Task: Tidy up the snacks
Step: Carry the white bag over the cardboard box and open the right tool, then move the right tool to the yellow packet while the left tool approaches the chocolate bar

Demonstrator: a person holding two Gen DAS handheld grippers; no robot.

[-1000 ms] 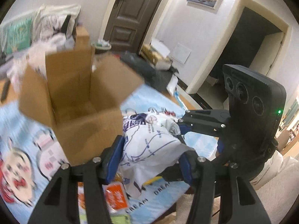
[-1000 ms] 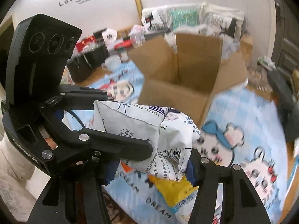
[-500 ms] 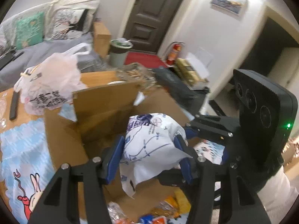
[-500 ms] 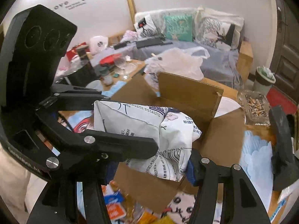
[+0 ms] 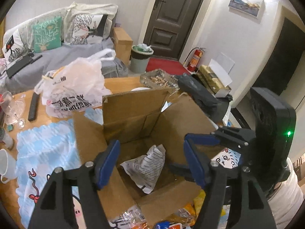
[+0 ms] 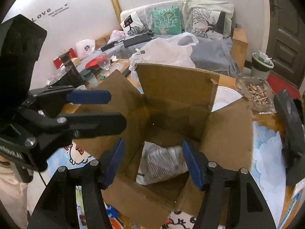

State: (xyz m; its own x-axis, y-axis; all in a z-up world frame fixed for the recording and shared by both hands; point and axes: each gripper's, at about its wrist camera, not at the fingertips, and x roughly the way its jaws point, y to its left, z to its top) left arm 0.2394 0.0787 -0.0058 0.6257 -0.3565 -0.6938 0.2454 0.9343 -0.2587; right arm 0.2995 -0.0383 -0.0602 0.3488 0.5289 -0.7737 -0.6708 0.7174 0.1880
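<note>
- Cardboard box fills centre frame in both wrist views, flaps up. A second ago it sat further off, upper left in the left view; both grippers are now over its mouth.
- White snack bag now lies loose on the box floor, centre-low in the left view and crumpled with the printed side up. Right view has it at, just below frame centre. Half a second ago both grippers still pinched it above the opening. So: released and dropped in.
- Left gripper: jaws opening, blue pads clear on either side and holding nothing. The bag shows between them only because it lies below in the box.
- Right gripper: same, jaws opening and empty, no pad contact with the bag. It also shows in the left view, right of centre, at.
- Judgement: this item is done, one snack stowed. More packets sit outside the box at the bottom edge of the left view, on the blue cartoon cloth, so the task looks far from finished.
- Next, likely: back both grippers out past the flaps, then go for a packet at the bottom of frame. The near flap is close to the fingers, so there's a snag risk on the way out.
- Plastic shopping bag upper left of the box, not involved.
</note>
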